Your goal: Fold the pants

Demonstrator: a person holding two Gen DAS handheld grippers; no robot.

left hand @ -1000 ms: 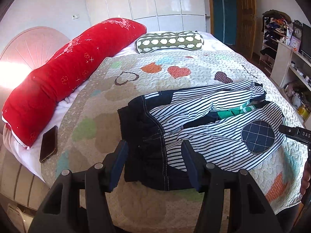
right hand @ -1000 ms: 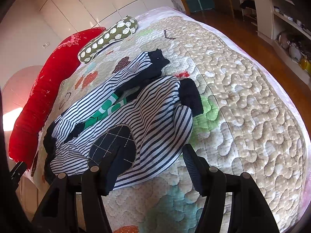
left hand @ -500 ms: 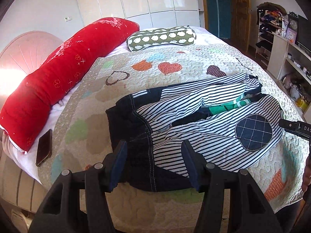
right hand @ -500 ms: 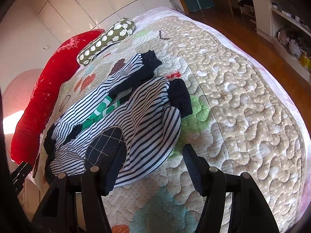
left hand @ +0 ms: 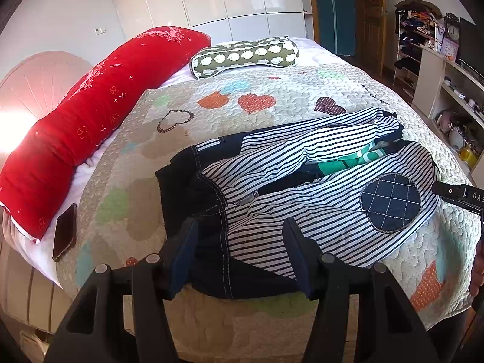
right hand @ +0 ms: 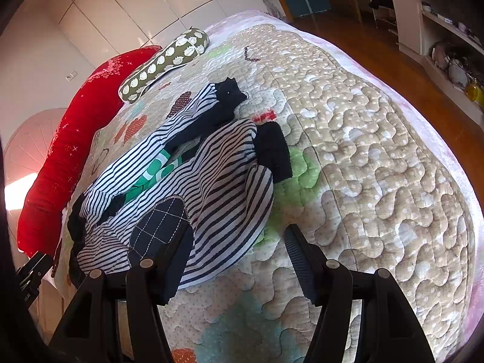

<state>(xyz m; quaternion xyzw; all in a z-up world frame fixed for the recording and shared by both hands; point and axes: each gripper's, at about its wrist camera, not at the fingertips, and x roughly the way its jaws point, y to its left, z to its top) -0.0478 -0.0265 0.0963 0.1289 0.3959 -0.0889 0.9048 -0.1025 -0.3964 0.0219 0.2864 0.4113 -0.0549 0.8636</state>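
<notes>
The pants (left hand: 302,187) are lying loosely spread on the quilt (left hand: 302,112), filling the centre and right of the left wrist view; the dark waistband (left hand: 193,199) is sitting at lower centre and the two striped legs are running toward the upper right. The left claw (left hand: 240,257) is hovering over the waistband with its jaws spread wide, holding nothing. In the right wrist view the right claw (right hand: 239,266) is also gaping, empty, at the bottom of the frame, its left finger overlapping the round navy knee patch (right hand: 157,230) and its right finger over bare quilt.

The legs are not lying flat: they are crossing and bunching, with a green lining (left hand: 338,163) showing between them. If the fold is started like this, wrinkles are probably getting trapped inside. A bite taken too deep may be catching the quilt along with the fabric, dragging the bedding. A bite on only one layer of the waistband would likely be letting the rest sag and twist. The dark cuffs (right hand: 272,151) near the middle of the right view could be flopping out during a lift.
</notes>
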